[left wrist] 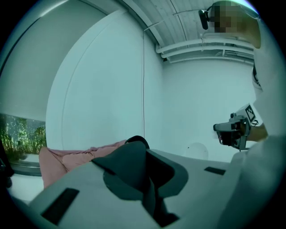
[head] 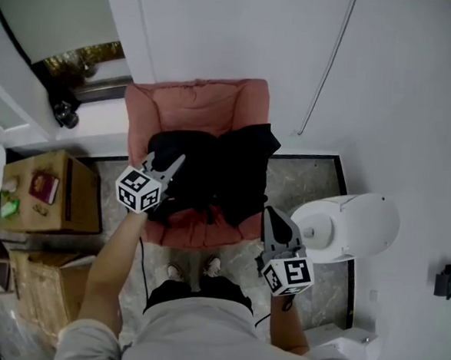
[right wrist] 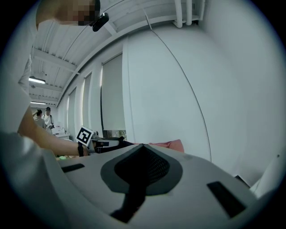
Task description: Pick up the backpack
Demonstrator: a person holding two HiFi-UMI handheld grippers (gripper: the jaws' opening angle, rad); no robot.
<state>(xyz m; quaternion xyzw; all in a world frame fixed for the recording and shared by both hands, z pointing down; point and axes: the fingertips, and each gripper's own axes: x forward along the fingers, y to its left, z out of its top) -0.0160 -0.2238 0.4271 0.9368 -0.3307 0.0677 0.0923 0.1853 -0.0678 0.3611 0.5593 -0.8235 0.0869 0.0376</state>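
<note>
The backpack (head: 210, 174) is matt black cloth; the chair (head: 196, 104) is soft, crumpled pink fabric. The floor (head: 306, 181) is polished, veined stone. The box (head: 51, 202) looks like pale bare wood, and the rounded casing (head: 357, 223) is smooth, glossy white plastic.

- The room is lit evenly; soft shadow is cast below the chair (head: 196, 108).
- Gripper views are bowed and darkened at the edges.
- The left one is tinted teal.

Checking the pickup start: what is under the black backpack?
A pink armchair. The backpack covers most of its seat, so whether anything else lies on the cushion beneath it cannot be seen.
</note>
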